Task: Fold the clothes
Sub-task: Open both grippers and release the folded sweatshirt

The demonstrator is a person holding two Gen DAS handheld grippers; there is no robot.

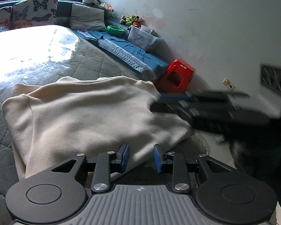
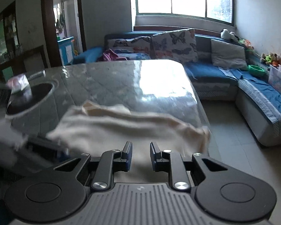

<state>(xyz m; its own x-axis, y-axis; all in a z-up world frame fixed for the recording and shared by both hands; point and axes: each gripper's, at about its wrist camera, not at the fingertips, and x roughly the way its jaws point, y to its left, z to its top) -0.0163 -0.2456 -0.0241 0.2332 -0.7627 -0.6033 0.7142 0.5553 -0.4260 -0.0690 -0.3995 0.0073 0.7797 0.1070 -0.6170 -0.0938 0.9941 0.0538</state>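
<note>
A cream garment (image 1: 91,112) lies spread and partly folded on the quilted table (image 1: 80,56), near its front edge. My left gripper (image 1: 141,150) hovers at the garment's near edge, its blue pads apart with nothing pinched between them. In the left wrist view my right gripper (image 1: 157,103) shows as a blur at the garment's right edge. In the right wrist view the same garment (image 2: 121,125) lies wrinkled ahead. My right gripper (image 2: 141,148) stands over it, its jaws a little apart, and only cloth shows below the gap. The left gripper (image 2: 50,148) is a blur at the lower left.
A dark round dish (image 2: 30,97) sits on the table's left part. A blue sofa (image 2: 252,86) with butterfly cushions (image 2: 176,43) runs along the wall and window. A red stool (image 1: 178,76) and a clear plastic box (image 1: 142,37) stand by the wall. Tiled floor (image 2: 234,140) lies right of the table.
</note>
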